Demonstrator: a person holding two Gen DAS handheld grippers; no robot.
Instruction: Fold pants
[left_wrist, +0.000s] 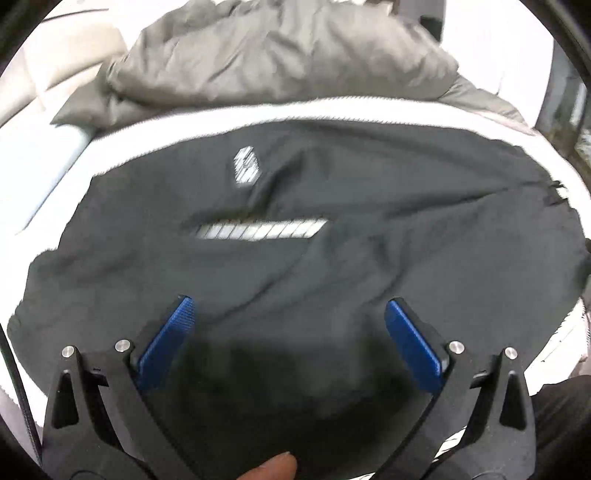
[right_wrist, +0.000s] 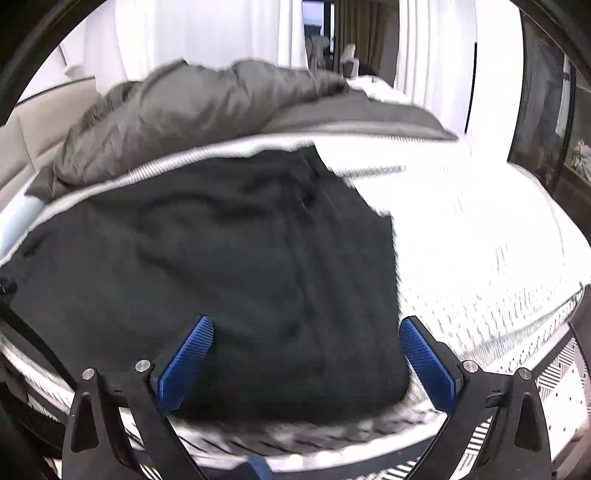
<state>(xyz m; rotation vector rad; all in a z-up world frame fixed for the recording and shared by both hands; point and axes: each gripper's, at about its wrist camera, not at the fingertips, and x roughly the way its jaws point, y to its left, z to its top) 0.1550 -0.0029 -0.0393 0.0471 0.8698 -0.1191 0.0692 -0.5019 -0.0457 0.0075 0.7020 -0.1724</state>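
Black pants (left_wrist: 332, 266) lie spread and rumpled on the white mattress (right_wrist: 480, 229) of a bed, reaching its near edge, with a grey duvet (left_wrist: 280, 51) bunched up behind them, beyond the mattress's far edge. Left tongs (left_wrist: 288, 314) are released, blue pads wide apart, hovering over the cloth with nothing pinched; right tongs (right_wrist: 306, 332) are also spread wide, empty, over the pants' right-hand edge near the bed's front. Step in hand, as I judge it: getting set for a fresh grab before a fold. To do it well: drop each pair of tongs onto a real edge or corner, not the middle of the cloth, pinch both layers, lift evenly with both hands so the fabric does not skew, lay edge on edge, then smooth the wrinkles flat. Risk: the cloth is slack and creased, so a shallow pinch may catch only one layer. Views are motion-blurred, so seams are hard to read; waistband and leg ends I cannot tell apart. Counts: one pair of pants, one duvet, one mattress, two tongs, four blue pads, one pale stripe (left_wrist: 258, 230) and one pale logo (left_wrist: 246, 168) on the pants, one fingertip (left_wrist: 273, 467) at the left view's bottom edge.
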